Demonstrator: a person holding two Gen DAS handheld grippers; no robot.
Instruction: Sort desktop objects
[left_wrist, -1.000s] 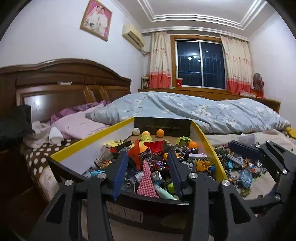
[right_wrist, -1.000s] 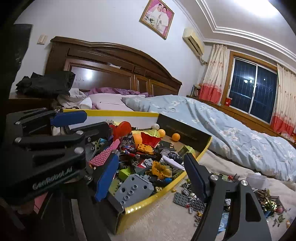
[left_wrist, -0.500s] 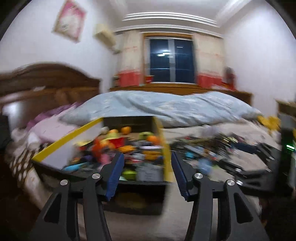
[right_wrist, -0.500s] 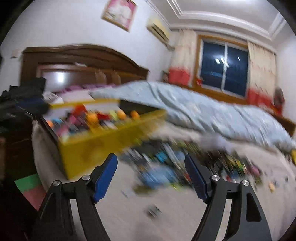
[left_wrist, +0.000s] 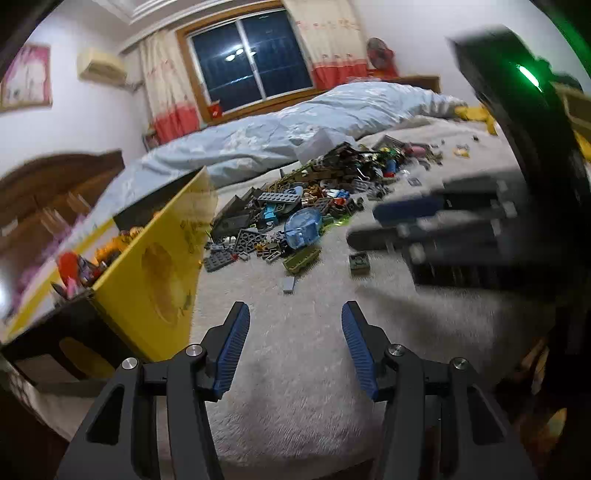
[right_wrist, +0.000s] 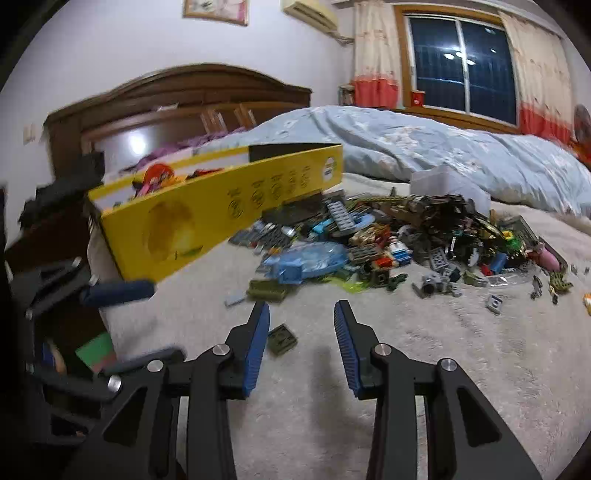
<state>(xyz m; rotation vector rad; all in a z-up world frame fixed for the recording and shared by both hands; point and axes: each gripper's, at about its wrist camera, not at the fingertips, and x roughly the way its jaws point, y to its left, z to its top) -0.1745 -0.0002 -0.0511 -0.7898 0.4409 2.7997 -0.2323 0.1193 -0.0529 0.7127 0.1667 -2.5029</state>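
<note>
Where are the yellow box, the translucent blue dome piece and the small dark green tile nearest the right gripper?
yellow box (right_wrist: 207, 225), right wrist view, on its printed long side.
translucent blue dome piece (left_wrist: 304, 227), left wrist view, on its curved top.
small dark green tile (right_wrist: 282, 339), right wrist view, on its upper face.

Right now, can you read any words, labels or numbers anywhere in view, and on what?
None legible.
Yellow box side: a row of round printed marks and a small logo, too blurred to read.
Red item on the window sill: too small to read.
</note>
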